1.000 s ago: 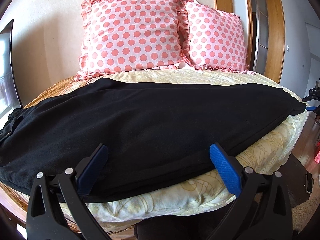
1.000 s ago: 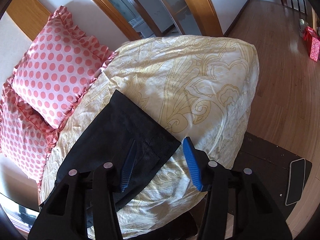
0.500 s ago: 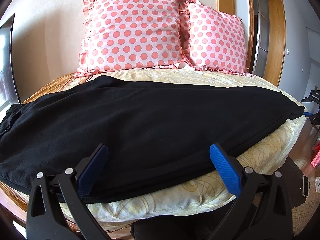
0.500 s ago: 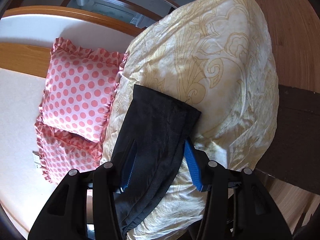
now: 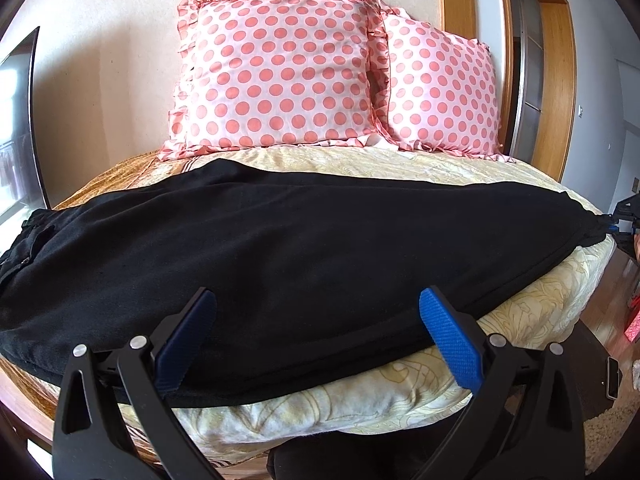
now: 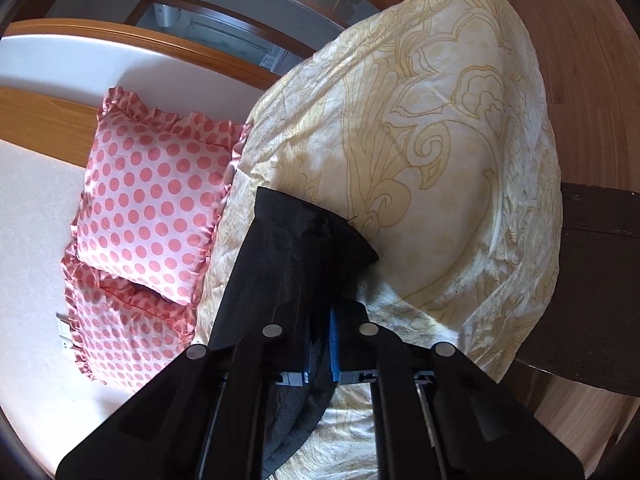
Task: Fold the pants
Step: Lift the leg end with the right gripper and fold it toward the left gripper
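Observation:
Black pants [image 5: 300,248] lie stretched flat across the bed, waist at the left and leg ends at the right. My left gripper [image 5: 318,296] is open at their near edge, its blue pads wide apart over the cloth and not pinching it. My right gripper [image 6: 320,320] holds the leg end of the pants [image 6: 300,248]; its jaws are closing, with the black cloth bunched between the blue pads. In the left wrist view the right gripper [image 5: 620,224] shows at the far right, where the pants end in a pinched point.
A cream quilt [image 5: 360,400] with a yellow pattern covers the bed. Two pink dotted pillows [image 5: 280,72] lean on the wall behind. A dark low bench [image 6: 592,280] stands by the bed's foot on a wooden floor. A dark screen [image 5: 16,120] is at the left.
My right gripper has rolled, sunk a little and closed from wide open onto the pants' leg end. The left gripper has stayed where it was, still open.

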Motion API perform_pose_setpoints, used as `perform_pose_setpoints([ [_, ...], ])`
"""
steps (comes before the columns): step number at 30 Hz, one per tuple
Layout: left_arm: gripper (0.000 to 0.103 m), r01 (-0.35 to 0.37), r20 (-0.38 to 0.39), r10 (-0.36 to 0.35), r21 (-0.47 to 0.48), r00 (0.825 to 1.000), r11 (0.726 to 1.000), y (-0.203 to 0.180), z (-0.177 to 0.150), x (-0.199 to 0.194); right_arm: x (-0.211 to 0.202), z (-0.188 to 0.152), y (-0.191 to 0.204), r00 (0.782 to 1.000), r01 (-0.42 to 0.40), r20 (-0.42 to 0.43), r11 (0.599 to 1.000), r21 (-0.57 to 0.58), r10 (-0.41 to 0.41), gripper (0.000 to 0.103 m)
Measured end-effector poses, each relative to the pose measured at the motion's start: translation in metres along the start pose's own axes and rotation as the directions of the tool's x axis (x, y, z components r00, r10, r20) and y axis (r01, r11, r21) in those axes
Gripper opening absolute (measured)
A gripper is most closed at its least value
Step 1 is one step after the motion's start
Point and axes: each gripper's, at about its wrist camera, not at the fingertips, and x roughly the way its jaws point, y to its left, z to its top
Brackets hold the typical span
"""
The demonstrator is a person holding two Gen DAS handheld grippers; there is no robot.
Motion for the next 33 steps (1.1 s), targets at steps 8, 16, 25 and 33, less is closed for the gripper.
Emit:
perform_pose_setpoints([
  [8, 0.101, -0.040, 0.022, 0.042, -0.062, 0.999, 0.997, 0.016, 0.003, -0.006, -0.011, -0.042, 0.128, 0.988, -0.145, -0.019, 0.896, -0.419, 0.151, 0.007],
  [16, 0.101, -0.048, 0.027, 0.052, -0.127, 0.998, 0.991, 0.024, -0.001, -0.020, 0.052, -0.220, 0.282, 0.826, -0.548, -0.492, 0.597, -0.587, 0.275, 0.007],
  [25, 0.101, -0.123, 0.025, 0.127, -0.140, 0.992, 0.983, 0.049, -0.016, -0.045, 0.126, -0.401, 0.261, 0.669, -0.612, -0.735, 0.477, -0.631, -0.113, 0.007],
  [33, 0.101, -0.103, 0.066, 0.118, -0.200, 0.991, 0.974, 0.065, -0.015, -0.054, 0.089, -0.405, 0.290, 0.746, -0.612, -0.664, 0.340, -0.714, -0.053, 0.007],
])
